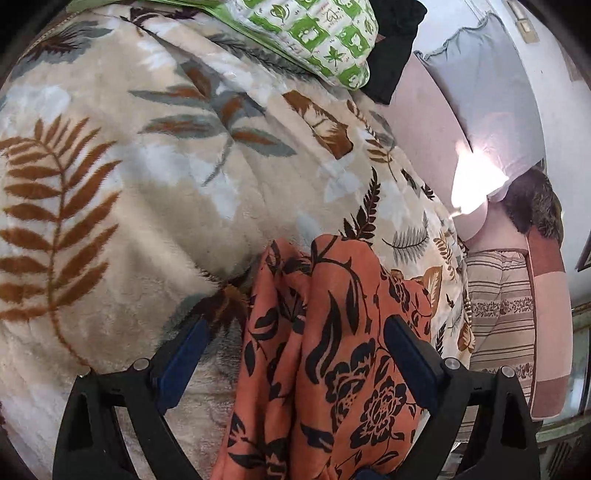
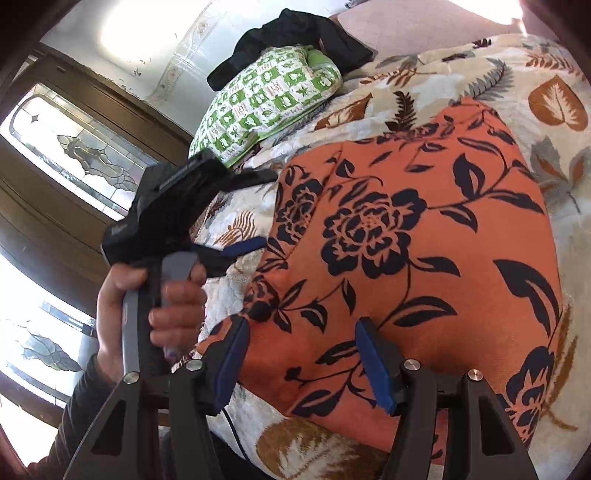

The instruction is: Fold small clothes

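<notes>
Blue-padded tongs of the right gripper point(image 2: 299, 360) are standing open over the near edge of an orange floral garment point(image 2: 406, 240), which is lying spread on a leaf-patterned blanket point(image 2: 554, 155). Beside the cloth's left edge, the person's left hand point(image 2: 155, 306) is holding the left gripper point(image 1: 295, 354), its tongs spread wide with bunched orange cloth lying between them, ungripped. Farther back, a green-checked pillow point(image 2: 273, 92) is lying under dark clothing point(image 2: 288, 33).

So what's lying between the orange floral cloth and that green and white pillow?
Only the leaf-print blanket. In the right wrist view a bare strip of it separates the orange floral cloth from the green and white pillow; the left gripper hovers beside the cloth's edge.
</notes>
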